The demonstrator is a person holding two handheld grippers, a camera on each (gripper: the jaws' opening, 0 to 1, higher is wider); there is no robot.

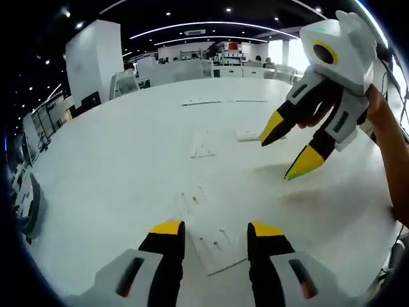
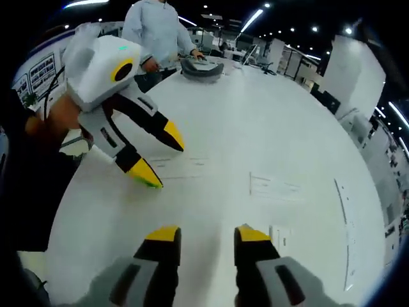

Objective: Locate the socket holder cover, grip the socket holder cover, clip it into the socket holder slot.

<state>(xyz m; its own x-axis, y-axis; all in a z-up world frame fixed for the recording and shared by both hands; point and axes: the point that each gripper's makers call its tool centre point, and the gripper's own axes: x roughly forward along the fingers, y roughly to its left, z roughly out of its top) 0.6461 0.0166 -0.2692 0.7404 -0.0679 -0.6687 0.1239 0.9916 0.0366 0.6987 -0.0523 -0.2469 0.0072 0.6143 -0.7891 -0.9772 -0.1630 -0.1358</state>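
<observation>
Left gripper (image 1: 216,231) and right gripper (image 2: 205,236) fingers spread, empty, above white table (image 1: 115,166)

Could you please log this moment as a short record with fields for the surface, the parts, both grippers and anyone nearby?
surface: white table
parts: several flat white pieces lie on the table, one just ahead of the left gripper; another ahead of the right gripper
left gripper: open, holding nothing, above the table
right gripper: open, holding nothing, above the table
nearby: a person stands at the table's far edge
</observation>
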